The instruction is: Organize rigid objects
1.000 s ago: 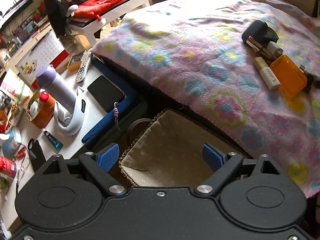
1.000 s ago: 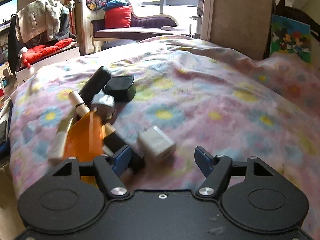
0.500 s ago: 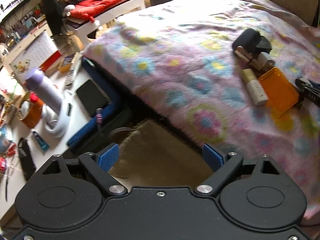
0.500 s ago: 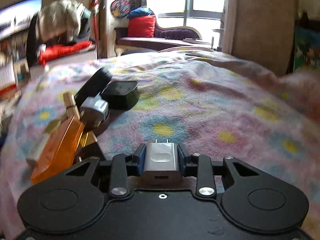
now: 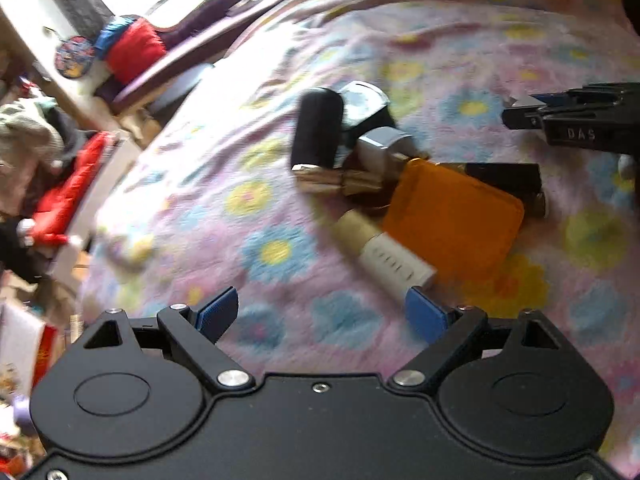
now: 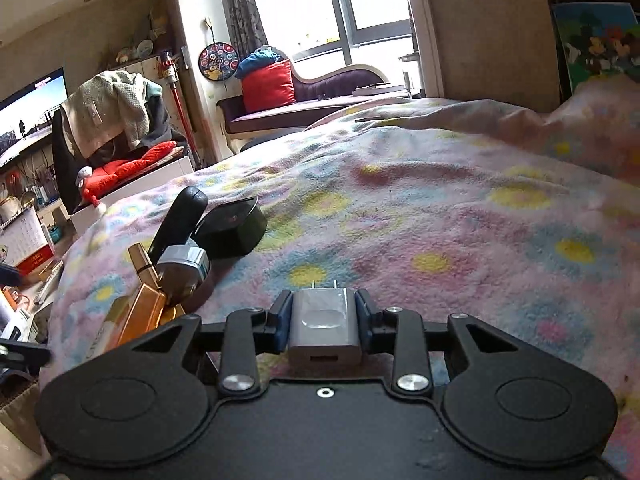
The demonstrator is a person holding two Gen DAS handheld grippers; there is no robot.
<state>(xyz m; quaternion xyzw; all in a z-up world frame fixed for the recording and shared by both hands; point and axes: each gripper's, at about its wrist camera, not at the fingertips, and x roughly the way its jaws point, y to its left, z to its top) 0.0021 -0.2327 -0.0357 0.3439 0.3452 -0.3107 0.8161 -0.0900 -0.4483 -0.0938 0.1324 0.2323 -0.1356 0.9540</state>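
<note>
Right now the right gripper (image 6: 323,322) is clamped on a grey charger (image 6: 324,326), prongs pointing away from the camera toward the far side of the bed, its pads pressing the charger's two flat sides. So that piece is off the blanket (image 6: 440,216) and in hand.

Everything else waiting to be sorted lies in one heap on the blanket: an orange case (image 5: 452,220), a white tube (image 5: 384,254), a black cylinder (image 5: 318,132), a silver cap (image 5: 382,146) and a few gold and black pieces jammed between them.

Meanwhile the left gripper (image 5: 324,316) hangs over the blanket with its jaws wide apart and nothing between them. The relation that matters, as I judge it: the tube is the nearest piece to this tool, just ahead and to the right of its gap, almost touching the right finger (image 5: 426,314). Its long axis runs diagonally, from far-left to near-right, so it does not lie square across the jaws. The left hand is plainly the closer one; the right gripper shows only at the far right edge of the left view, beyond the case, and is already full.

Picking the tube would likely call for a shift right and a slight twist.
</note>
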